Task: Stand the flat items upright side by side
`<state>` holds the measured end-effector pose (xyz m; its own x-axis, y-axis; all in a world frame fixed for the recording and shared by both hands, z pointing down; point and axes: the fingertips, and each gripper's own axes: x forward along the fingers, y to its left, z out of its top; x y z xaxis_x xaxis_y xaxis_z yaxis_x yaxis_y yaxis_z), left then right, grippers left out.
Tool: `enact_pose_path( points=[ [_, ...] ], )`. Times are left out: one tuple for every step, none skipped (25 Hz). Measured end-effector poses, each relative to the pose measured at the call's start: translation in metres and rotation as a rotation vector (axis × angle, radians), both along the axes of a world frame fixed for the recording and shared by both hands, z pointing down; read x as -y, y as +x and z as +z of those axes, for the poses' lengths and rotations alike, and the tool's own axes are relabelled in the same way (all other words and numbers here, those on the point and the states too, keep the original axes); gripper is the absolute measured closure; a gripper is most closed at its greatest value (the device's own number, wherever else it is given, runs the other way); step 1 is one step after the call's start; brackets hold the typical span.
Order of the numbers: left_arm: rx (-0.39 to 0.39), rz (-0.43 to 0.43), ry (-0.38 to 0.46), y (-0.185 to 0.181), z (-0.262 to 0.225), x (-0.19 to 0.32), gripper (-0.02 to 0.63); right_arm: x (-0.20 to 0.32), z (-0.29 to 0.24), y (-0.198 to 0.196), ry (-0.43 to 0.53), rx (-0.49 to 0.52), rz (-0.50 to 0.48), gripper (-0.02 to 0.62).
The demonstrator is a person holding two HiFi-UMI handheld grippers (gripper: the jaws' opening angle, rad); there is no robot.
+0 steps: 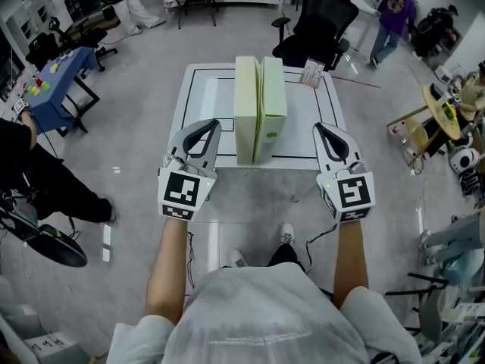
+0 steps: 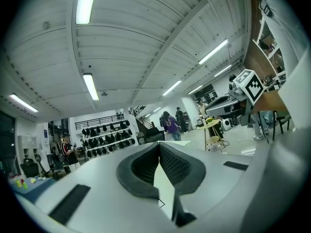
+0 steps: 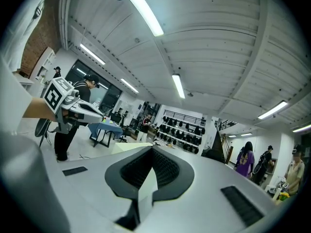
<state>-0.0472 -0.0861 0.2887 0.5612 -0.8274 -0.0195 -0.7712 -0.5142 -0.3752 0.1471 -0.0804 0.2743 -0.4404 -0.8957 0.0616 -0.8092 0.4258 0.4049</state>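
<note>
Two flat pale-green boxes stand upright side by side at the middle of a white table (image 1: 198, 97) outlined with thin dark lines. The left box (image 1: 245, 108) and right box (image 1: 273, 105) are plain slabs set on a narrow edge, broad faces turned to each other and seemingly touching along their length. Their narrow ends face the person, and a small green mark shows low on the right one. The person stands at the table's near edge with a gripper in each hand, one on either side of the pair and apart from it. The left gripper (image 1: 206, 131) is held level with its ribbed dark pads pressed together and nothing between them. The right gripper (image 1: 326, 133) is the same — fingers closed on each other, empty. A black chair (image 1: 318, 21) sits just behind the table's far edge, and a person in purple (image 1: 395, 14) stands well beyond it in the open workroom.
</note>
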Motion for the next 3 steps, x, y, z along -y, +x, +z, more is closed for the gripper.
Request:
enact_pose_path(
  points=[
    [0.000,0.000,-0.005,0.0011,0.0020,0.0007,0.586,0.0009,0.0006,0.0014,-0.001,0.000,0.000,0.568],
    [0.000,0.000,-0.008,0.0021,0.0038,0.0012,0.586,0.0018,0.0012,0.0028,-0.001,0.000,0.000,0.568],
    [-0.001,0.001,-0.012,0.0031,0.0056,0.0018,0.586,0.0028,0.0017,0.0041,-0.001,0.001,0.001,0.568]
  ],
)
